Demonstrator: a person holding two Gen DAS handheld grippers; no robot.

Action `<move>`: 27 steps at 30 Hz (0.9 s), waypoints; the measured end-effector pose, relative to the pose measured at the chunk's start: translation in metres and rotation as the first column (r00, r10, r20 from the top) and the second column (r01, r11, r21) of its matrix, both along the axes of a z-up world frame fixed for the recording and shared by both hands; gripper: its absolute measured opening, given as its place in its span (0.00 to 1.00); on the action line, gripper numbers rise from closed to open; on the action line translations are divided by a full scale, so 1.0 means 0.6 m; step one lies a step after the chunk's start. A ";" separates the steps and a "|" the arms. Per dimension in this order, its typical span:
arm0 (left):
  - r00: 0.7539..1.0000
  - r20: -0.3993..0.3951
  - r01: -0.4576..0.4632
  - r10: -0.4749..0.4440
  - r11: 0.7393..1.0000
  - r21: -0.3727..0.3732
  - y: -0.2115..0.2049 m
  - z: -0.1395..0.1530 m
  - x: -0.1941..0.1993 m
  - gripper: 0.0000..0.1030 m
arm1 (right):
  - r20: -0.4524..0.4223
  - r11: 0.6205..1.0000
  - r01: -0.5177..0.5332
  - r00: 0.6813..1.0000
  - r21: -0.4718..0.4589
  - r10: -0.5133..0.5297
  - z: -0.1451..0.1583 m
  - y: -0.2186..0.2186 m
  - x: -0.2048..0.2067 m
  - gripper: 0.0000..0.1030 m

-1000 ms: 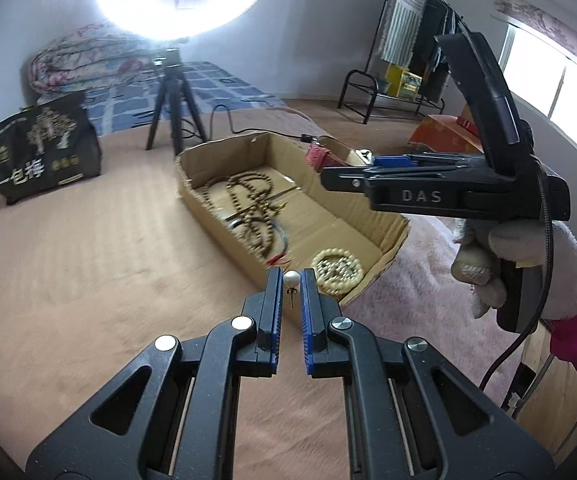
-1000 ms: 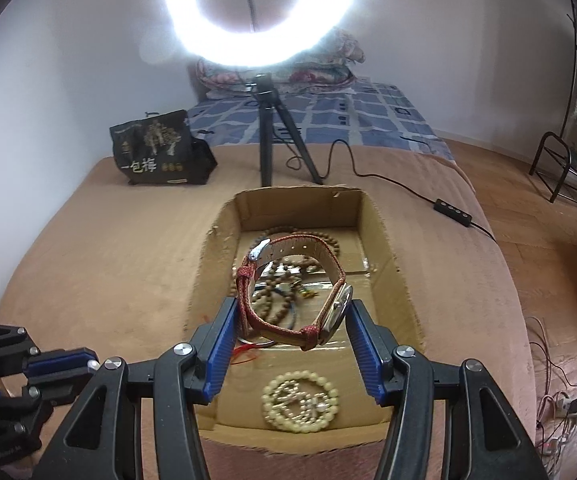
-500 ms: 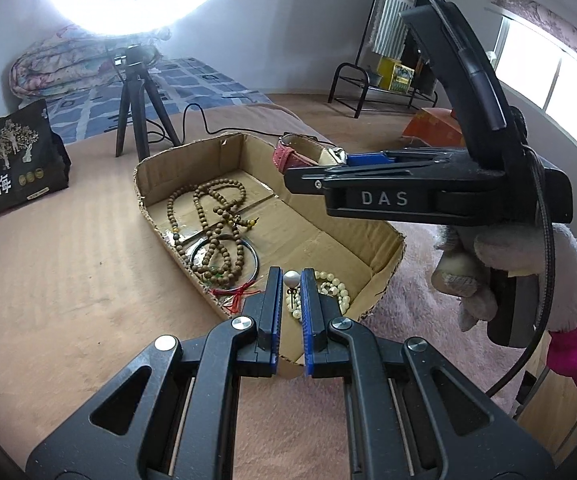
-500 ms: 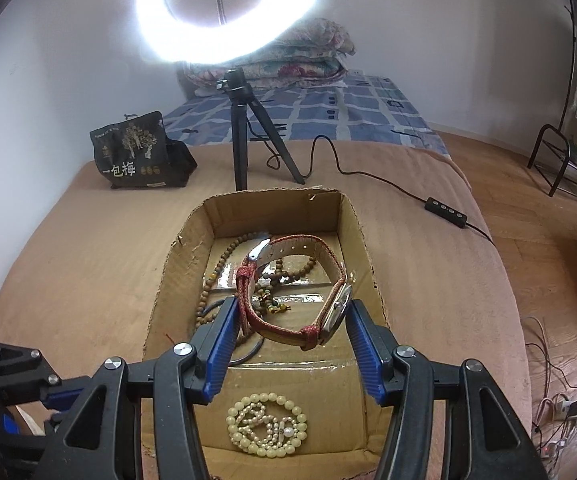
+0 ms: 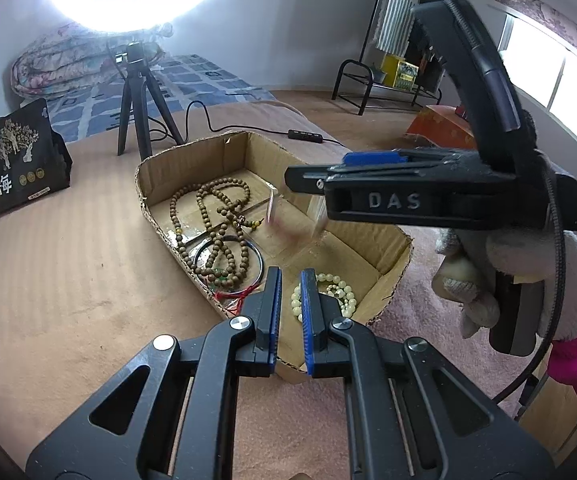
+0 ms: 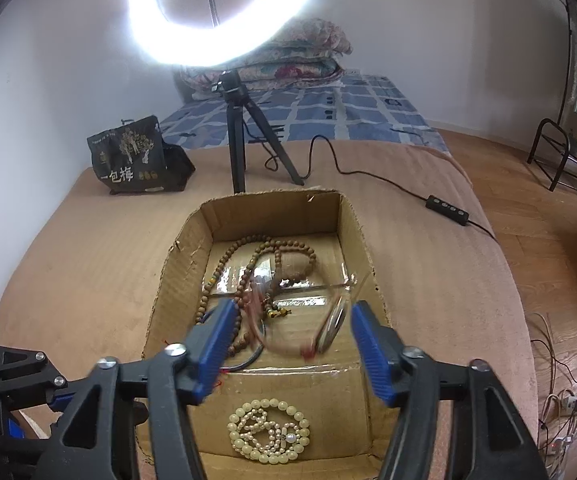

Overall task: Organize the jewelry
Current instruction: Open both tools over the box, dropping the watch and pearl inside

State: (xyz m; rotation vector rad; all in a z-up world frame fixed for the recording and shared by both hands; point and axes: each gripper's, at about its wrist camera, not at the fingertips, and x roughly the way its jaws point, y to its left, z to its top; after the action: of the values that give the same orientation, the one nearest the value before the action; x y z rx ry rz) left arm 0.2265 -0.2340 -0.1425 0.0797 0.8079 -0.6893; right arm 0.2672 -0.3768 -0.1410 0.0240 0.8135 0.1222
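A shallow cardboard box (image 5: pixel 388 264) (image 6: pixel 352 224) lies on the bed. It holds a brown bead necklace (image 5: pixel 216 216) (image 6: pixel 272 252), a metal bangle (image 5: pixel 248 260) and a cream pearl bracelet (image 5: pixel 340 292) (image 6: pixel 268 430). My right gripper (image 6: pixel 292 328) (image 5: pixel 344 178) is open above the box; a red-strapped watch (image 6: pixel 324 328) (image 5: pixel 292 220), motion-blurred, falls between its fingers. My left gripper (image 5: pixel 289 294) hangs over the box's near end, jaws slightly apart, with nothing visible between them.
A ring light on a tripod (image 6: pixel 236 136) (image 5: pixel 140 92) stands behind the box, its cable and remote (image 6: pixel 446 210) trailing right. A black printed bag (image 6: pixel 136 156) (image 5: pixel 12 160) sits at the back left. A clothes rack (image 5: pixel 388 60) stands on the floor beyond the bed.
The right gripper opened and let go of the watch, which is dropping into the box. The pearl pin held in the left gripper is gone from its jaws, which have parted a little.
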 end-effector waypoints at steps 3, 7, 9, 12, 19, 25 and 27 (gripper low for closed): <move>1.000 0.004 -0.011 0.011 1.000 -0.012 0.004 0.001 0.001 0.46 | 0.019 1.000 0.011 1.000 -0.002 -0.011 0.008 0.000 -0.005 0.72; 1.000 0.013 -0.016 0.016 1.000 -0.021 0.008 0.007 -0.003 0.57 | 0.030 1.000 0.016 0.999 -0.013 -0.015 0.015 0.002 -0.007 0.81; 1.000 0.019 -0.014 0.015 1.000 -0.022 0.008 0.008 -0.004 0.58 | 0.045 0.999 0.027 0.999 -0.022 -0.026 0.019 0.002 -0.010 0.85; 1.000 0.019 -0.018 0.019 1.000 -0.017 0.011 0.010 -0.007 0.59 | 0.055 0.999 0.044 0.998 -0.021 -0.042 0.024 0.001 -0.013 0.90; 0.999 0.031 -0.029 0.030 0.999 -0.024 0.022 0.024 -0.018 0.59 | 0.074 0.998 0.055 0.996 -0.027 -0.053 0.039 0.005 -0.025 0.95; 0.998 0.055 -0.039 0.040 0.999 -0.024 0.036 0.044 -0.034 0.59 | 0.096 0.998 0.049 0.994 -0.039 -0.045 0.059 0.017 -0.043 0.95; 0.997 0.064 -0.045 0.046 0.999 -0.026 0.041 0.051 -0.040 0.59 | 0.106 0.998 0.049 0.993 -0.042 -0.044 0.068 0.021 -0.050 0.95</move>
State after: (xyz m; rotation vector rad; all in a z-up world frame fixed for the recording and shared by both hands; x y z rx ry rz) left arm 0.2023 -0.2094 -0.1117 0.0606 0.7369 -0.6505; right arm 0.2371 -0.3642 -0.1002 -0.0058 0.7103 0.0608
